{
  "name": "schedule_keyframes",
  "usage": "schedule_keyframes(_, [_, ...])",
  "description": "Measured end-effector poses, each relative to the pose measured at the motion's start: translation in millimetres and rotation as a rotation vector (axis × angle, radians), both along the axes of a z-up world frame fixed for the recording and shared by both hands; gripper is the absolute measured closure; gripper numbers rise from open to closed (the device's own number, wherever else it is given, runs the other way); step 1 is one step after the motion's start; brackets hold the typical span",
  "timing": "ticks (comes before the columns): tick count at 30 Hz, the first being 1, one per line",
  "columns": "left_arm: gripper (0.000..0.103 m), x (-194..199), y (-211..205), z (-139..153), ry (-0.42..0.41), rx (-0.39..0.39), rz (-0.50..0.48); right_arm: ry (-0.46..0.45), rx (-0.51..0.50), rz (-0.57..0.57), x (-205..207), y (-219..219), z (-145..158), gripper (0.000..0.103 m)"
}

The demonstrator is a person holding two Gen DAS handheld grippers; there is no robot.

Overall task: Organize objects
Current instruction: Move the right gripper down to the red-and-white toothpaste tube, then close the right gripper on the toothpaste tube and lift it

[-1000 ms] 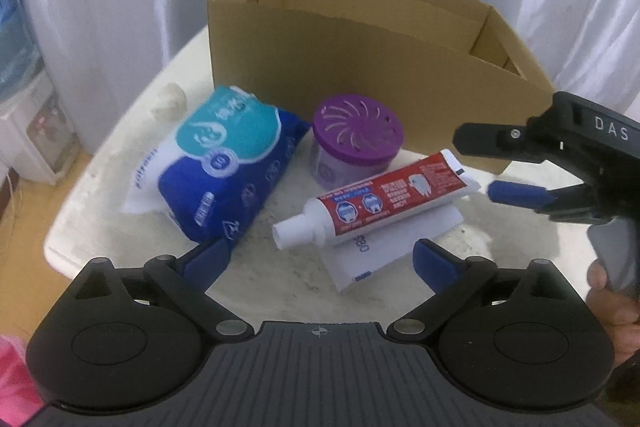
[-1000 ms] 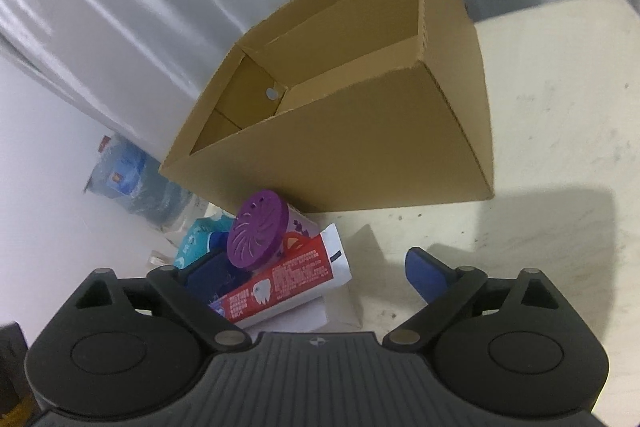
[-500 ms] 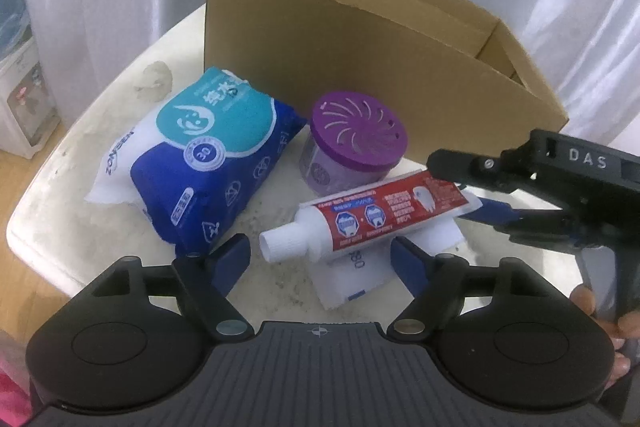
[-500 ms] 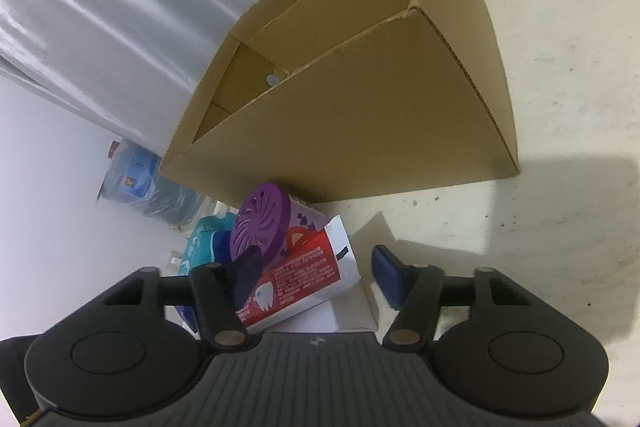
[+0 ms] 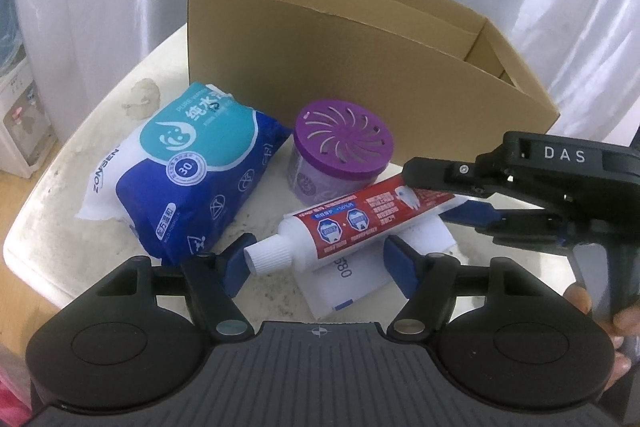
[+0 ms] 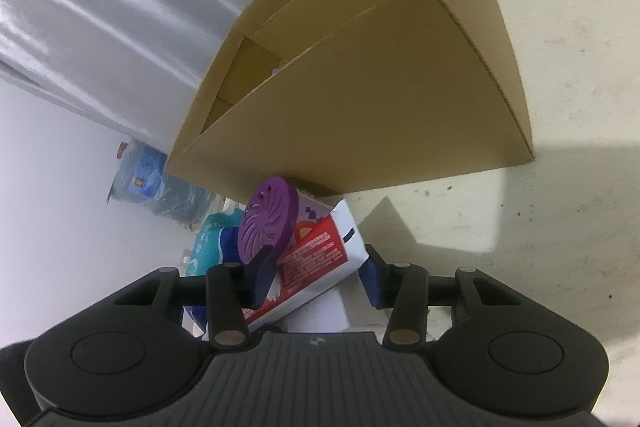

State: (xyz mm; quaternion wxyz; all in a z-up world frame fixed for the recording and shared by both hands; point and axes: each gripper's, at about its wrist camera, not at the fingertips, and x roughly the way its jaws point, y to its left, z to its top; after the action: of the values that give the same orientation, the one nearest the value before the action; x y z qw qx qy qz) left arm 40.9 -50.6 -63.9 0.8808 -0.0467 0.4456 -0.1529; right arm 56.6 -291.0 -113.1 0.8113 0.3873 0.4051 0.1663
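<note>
Lying: a red-and-white toothpaste tube (image 5: 360, 223) rests slantwise on a white flat box (image 5: 352, 279), on the pale table (image 5: 60, 195), in front of the open cardboard box (image 5: 340, 75)
Left tongs: the left gripper (image 5: 320, 267) has just been closing; its blue pads flank the tube's capped end, the left pad just beside the white cap (image 5: 266, 255), the right pad beside the tube's body; whether either pad presses I cannot tell
Right tongs: the right gripper (image 6: 316, 277) has just been closing across the tube's flat crimped end; one pad lies on the printed face, the other sits at the white edge below; contact looks close, but a firm grip I cannot confirm
Neighbours: a purple-lidded air freshener (image 5: 342, 155) stands just behind the tube; a blue pack of wet wipes (image 5: 188, 179) lies to its left
Person: fingers (image 5: 580, 301) wrap the right handle
</note>
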Motion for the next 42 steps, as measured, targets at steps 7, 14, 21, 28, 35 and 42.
schedule_keyframes(7, [0.032, 0, 1, -1, -0.003, -0.002, -0.002, -0.018, 0.027, -0.028, 5, -7, -2, 0.055])
schedule_keyframes(14, [0.033, 1, 1, 0, -0.010, 0.002, 0.006, -0.039, -0.006, -0.015, 5, -4, 4, 0.069])
schedule_keyframes(21, [0.033, 0, -3, 1, -0.025, 0.031, -0.002, -0.050, -0.031, -0.013, 3, -3, 9, 0.070])
schedule_keyframes(28, [0.033, -2, -3, 3, -0.033, 0.025, -0.001, -0.068, -0.048, -0.014, -2, -3, 18, 0.070])
schedule_keyframes(35, [0.033, -7, -2, 7, -0.052, 0.021, -0.004, -0.084, -0.055, -0.017, -8, -3, 27, 0.070])
schedule_keyframes(42, [0.033, -16, -1, 19, -0.083, 0.018, -0.002, -0.111, -0.060, -0.019, -16, -4, 40, 0.070])
